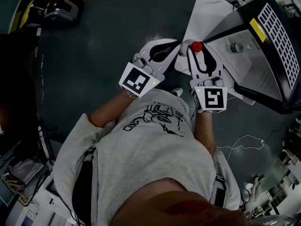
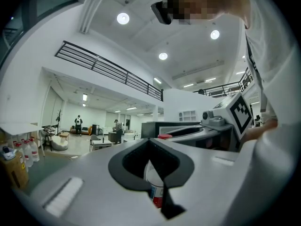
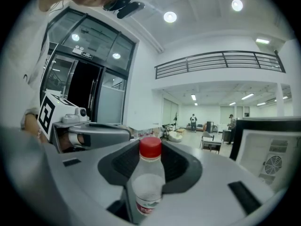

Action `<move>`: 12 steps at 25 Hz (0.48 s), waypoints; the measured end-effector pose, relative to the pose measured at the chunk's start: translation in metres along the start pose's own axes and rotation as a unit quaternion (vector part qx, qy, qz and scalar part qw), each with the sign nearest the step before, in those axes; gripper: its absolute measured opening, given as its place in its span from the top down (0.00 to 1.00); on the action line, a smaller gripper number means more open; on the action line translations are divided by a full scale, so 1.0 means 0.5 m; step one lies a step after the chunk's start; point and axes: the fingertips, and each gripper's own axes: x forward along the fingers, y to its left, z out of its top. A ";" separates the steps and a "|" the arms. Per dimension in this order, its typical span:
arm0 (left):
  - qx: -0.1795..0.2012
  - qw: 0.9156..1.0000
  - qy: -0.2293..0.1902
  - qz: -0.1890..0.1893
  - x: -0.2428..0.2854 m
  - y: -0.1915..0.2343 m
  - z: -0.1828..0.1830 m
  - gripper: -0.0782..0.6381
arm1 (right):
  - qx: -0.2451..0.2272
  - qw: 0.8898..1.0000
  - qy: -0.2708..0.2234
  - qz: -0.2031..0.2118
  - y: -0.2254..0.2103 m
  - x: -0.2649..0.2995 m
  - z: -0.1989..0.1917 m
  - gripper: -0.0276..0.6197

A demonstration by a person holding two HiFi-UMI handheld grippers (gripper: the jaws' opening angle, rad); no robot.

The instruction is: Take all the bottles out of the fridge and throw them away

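Note:
In the head view I hold both grippers out in front of my chest, side by side above the dark floor. My right gripper (image 1: 194, 51) (image 3: 150, 171) is shut on a clear bottle (image 3: 149, 185) with a red cap (image 1: 196, 46), which stands upright between its jaws. My left gripper (image 1: 170, 50) (image 2: 150, 166) is shut on a second bottle (image 2: 156, 189). That one sits low in the hollow of the jaws, its white body and red label showing and its top hidden. At right stands the open black fridge (image 1: 275, 41), with one more bottle (image 1: 235, 46) lying on its white shelf.
The fridge's white door (image 1: 207, 8) swings out just beyond the grippers. Yellow-and-black equipment (image 1: 56, 6) sits at the far left on the floor, and a white cable (image 1: 244, 142) lies at the right. Several bottles (image 2: 26, 152) stand at the left gripper view's left edge.

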 end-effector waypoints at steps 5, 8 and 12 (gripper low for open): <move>-0.008 1.000 0.000 0.008 -0.055 0.079 -0.006 0.88 | -0.004 1.000 0.009 0.004 0.062 0.073 0.010 0.73; -0.011 1.000 0.000 0.007 -0.076 0.103 -0.005 0.88 | -0.008 1.000 0.009 0.002 0.085 0.092 0.021 0.73; -0.013 1.000 -0.002 0.007 -0.087 0.115 -0.008 0.88 | -0.024 1.000 0.006 0.012 0.102 0.106 0.021 0.73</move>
